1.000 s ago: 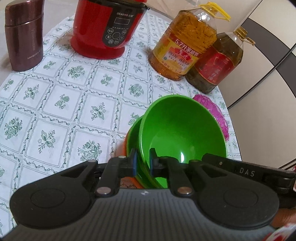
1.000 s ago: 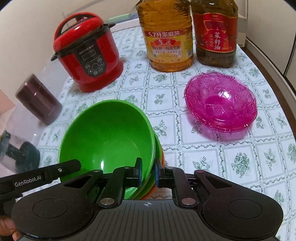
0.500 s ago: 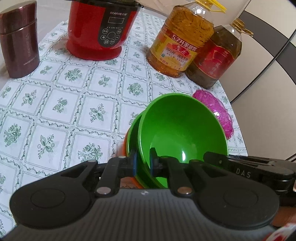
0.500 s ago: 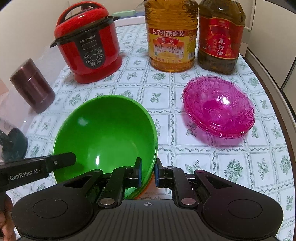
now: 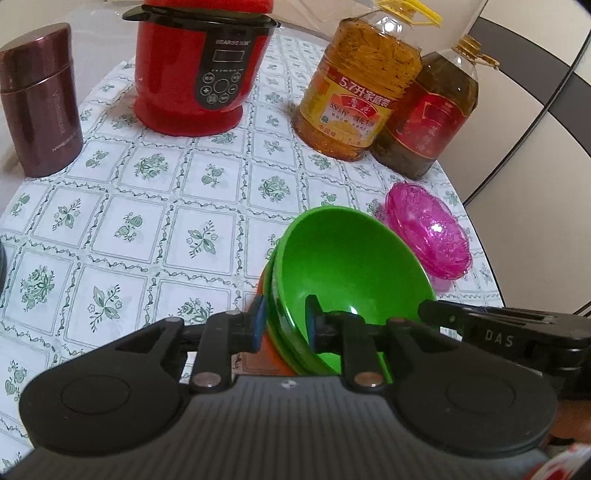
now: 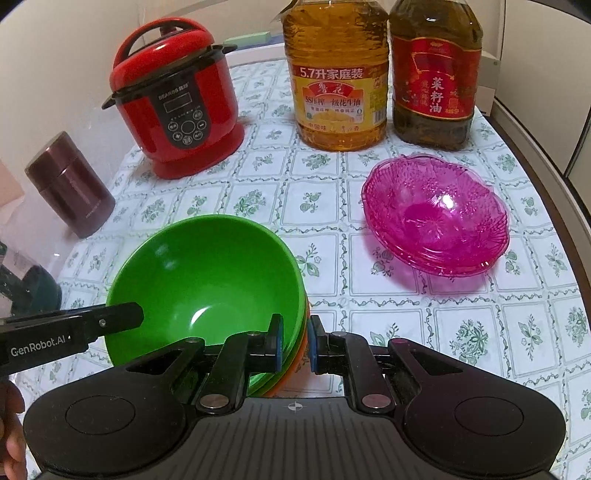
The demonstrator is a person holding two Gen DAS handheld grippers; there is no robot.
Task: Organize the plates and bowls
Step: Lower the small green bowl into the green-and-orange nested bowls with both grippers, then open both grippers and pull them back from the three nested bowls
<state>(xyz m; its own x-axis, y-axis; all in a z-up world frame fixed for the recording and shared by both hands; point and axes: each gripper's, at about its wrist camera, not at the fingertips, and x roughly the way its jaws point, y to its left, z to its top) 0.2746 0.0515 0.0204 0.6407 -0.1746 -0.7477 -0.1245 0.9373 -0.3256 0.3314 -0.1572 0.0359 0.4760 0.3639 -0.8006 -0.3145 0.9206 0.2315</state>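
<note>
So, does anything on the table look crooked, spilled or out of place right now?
Only the green bowl: it sits tilted in the stack, not nested flat, with the left gripper opening around its rim. No spills; the pink bowls sit level.

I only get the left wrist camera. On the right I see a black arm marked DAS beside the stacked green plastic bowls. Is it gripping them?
Observer: Yes. The right gripper is clamped on the near rims of the stacked green plastic bowls.
Operator: Does the red electric cooker have a lid? My view cuts off its top.
Observer: It has a domed red lid with an arched handle.
Operator: And the pink translucent bowl, is it just one?
Observer: Its rim looks doubled from here, so it is probably two nested bowls.
</note>
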